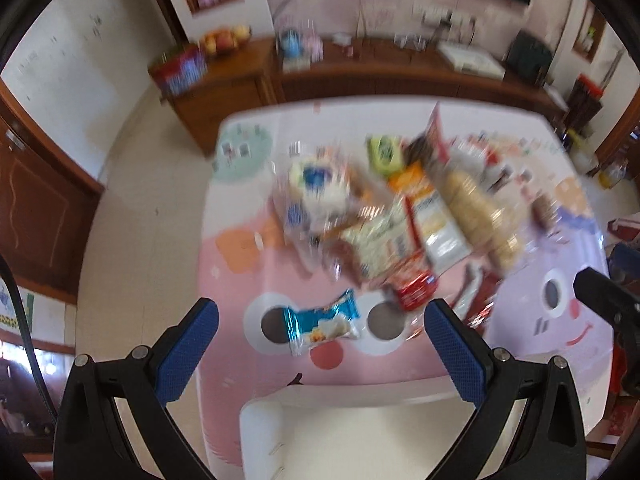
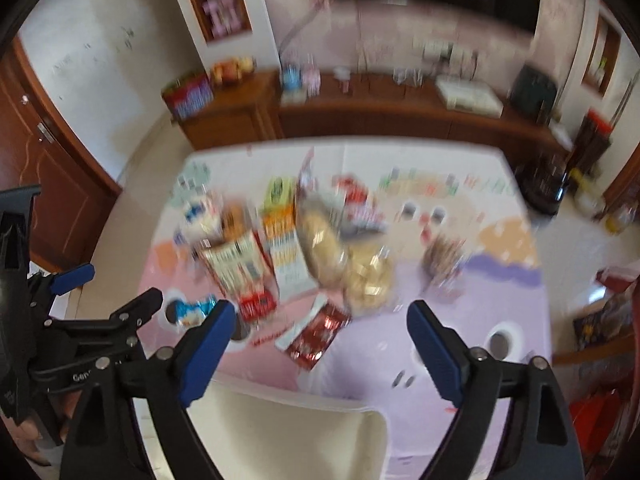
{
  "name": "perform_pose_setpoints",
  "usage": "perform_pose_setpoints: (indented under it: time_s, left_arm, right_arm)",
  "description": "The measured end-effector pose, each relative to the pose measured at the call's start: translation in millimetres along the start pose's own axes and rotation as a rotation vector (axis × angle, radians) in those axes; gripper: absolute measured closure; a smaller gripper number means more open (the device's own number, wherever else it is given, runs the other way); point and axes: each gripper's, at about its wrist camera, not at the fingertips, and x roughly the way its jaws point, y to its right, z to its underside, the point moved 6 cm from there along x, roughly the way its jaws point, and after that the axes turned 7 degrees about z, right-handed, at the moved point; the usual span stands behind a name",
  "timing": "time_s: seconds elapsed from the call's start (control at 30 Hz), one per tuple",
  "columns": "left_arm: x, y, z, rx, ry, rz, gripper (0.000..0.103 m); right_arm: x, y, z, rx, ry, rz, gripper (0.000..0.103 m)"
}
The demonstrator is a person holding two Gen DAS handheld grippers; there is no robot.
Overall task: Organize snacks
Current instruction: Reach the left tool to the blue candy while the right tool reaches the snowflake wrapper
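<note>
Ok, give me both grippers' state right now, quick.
Left gripper: open, holding nothing, above the blue snack packet.
Right gripper: open, holding nothing, above the red snack packet.

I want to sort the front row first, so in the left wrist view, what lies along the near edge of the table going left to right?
Blue and silver snack packet → red snack packet → dark red foil packet, partly hidden behind one finger of the tongs. The pile behind them is too blurred to order.

Blurred snack packets (image 2: pixel 288 248) heaped on cartoon tablecloth (image 2: pixel 460 312), right gripper (image 2: pixel 320 320) jaws apart, empty
</note>
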Motion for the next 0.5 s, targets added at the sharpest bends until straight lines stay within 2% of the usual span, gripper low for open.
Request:
perform_pose_setpoints:
  time_s: [0.07,0.23,0.3,0.5]
  left_arm:
    - [21.8,-8.1,8.0,-0.021,-0.061,0.004,0.001]
    - [70.0,-37.5,22.8,-0.154,-0.197,0.059,0.001]
    - [82.7,-44.1,27.5,-0.190,-0.232,0.069,0.001]
    - [109.3,-55.4,34.3,-0.246,-0.289,0.075,0.001]
  right_arm:
    - [26.6,-1.5,9.7,0.021,-0.074,-0.018,0.019]
    - [87.6,0.6,27.4,0.086,-0.231,-0.035,0.029]
    - [104.6,1.5,30.5,0.105,-0.274,-0.024,0.032]
    - [138.0,-6.0,40.9,0.140,-0.355,-0.009,0.033]
